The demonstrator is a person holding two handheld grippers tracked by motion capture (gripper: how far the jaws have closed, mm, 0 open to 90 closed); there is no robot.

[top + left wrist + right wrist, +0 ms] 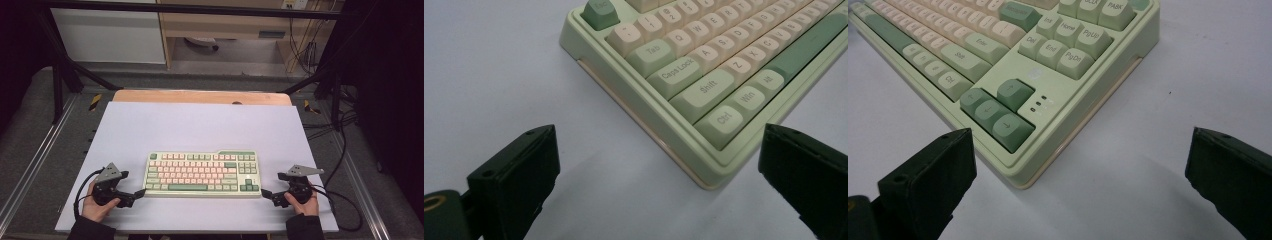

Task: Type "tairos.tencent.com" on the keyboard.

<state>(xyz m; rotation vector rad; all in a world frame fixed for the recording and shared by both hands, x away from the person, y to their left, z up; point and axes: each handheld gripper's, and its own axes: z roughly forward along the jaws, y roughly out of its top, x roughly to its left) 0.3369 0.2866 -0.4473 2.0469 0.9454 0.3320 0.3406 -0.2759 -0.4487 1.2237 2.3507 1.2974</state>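
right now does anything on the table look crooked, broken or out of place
Nothing stands out. The green and cream keyboard lies flat and square on the white mat, keys intact. The left gripper and right gripper sit open at its near corners, apart from it.

A pale lavender sheet (200,130) is spread flat across the table, and a strip of bare wooden tabletop (200,96) is left showing along its far edge. Grey carpet (45,145) is seen on both sides. Black cables (345,145) are trailed over the floor at the right.
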